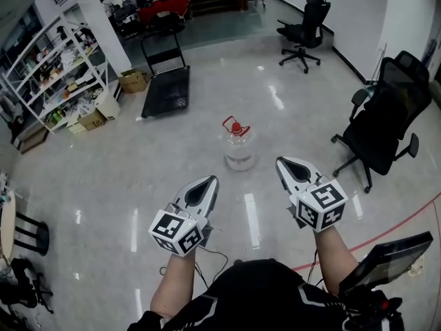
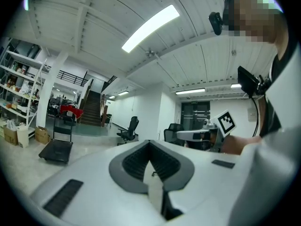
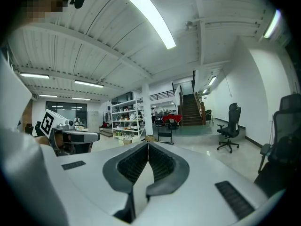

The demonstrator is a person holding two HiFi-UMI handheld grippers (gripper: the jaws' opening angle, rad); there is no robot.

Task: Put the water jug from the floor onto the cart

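Observation:
A clear water jug (image 1: pixel 238 145) with a red cap and red handle stands on the glossy floor, ahead of both hands. Farther off to the left rests a black flat cart (image 1: pixel 167 87) with an upright push handle; it also shows small in the left gripper view as the cart (image 2: pixel 56 149) and in the right gripper view as the cart (image 3: pixel 164 134). My left gripper (image 1: pixel 207 182) is held level and shut, empty, short of the jug on its near left. My right gripper (image 1: pixel 283 163) is shut and empty too, to the jug's near right. Neither touches the jug.
White shelving (image 1: pixel 52 74) with clutter and cardboard boxes (image 1: pixel 133 81) line the left side. One black office chair (image 1: pixel 382 119) stands at the right, another black office chair (image 1: pixel 304 30) at the back. A black stool (image 1: pixel 31 234) is near left. A red floor line (image 1: pixel 400 221) runs at lower right.

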